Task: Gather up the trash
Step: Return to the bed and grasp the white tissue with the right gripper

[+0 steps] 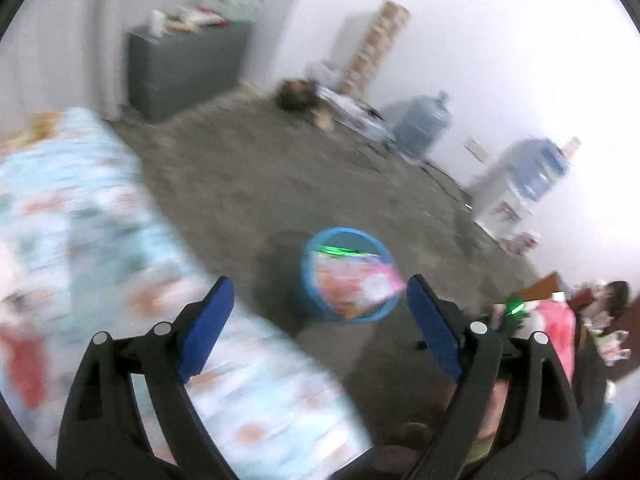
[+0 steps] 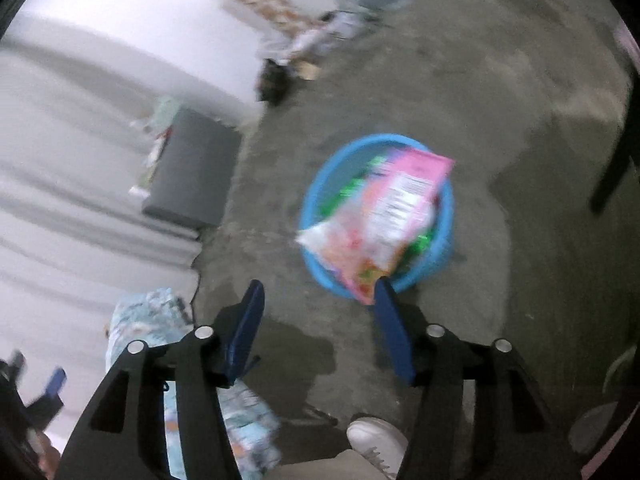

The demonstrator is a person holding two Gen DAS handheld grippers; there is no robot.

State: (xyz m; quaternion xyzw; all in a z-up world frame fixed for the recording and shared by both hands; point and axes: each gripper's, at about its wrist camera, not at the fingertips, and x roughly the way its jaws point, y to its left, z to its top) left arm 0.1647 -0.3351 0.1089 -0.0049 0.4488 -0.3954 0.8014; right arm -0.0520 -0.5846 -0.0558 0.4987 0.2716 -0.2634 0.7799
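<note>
Both views blurred; detail is soft throughout.

Your left gripper (image 1: 320,304) has its blue pads spread wide with nothing between them. It hangs over the grey floor (image 1: 248,176), with the patterned bedding (image 1: 80,216) filling the view on its left side.

Your right gripper (image 2: 318,302) is also spread wide and holds nothing. Its right pad (image 2: 394,336) overlaps the lower corner of the wrapper (image 2: 384,216) in the picture; you cannot tell whether they touch.

The wrapper, pink and orange with a white label panel, lies across the blue basin (image 2: 320,184), tilted, with its pink end over the far rim and its pale end over the near left rim. Green trash (image 2: 344,192) shows under it inside the basin. From the left wrist view the same basin (image 1: 308,256) sits on the floor just ahead, between the pads, with the wrapper (image 1: 356,284) covering most of its opening and a strip of green visible at the back.

Around the room: a grey cabinet (image 1: 184,68) with clutter on top against the far wall, two blue water jugs (image 1: 424,124) along the right wall, a dark heap (image 1: 296,94) on the floor near the corner. Your white shoe (image 2: 376,440) shows at the bottom of the right wrist view, beside the bedding (image 2: 156,316).
</note>
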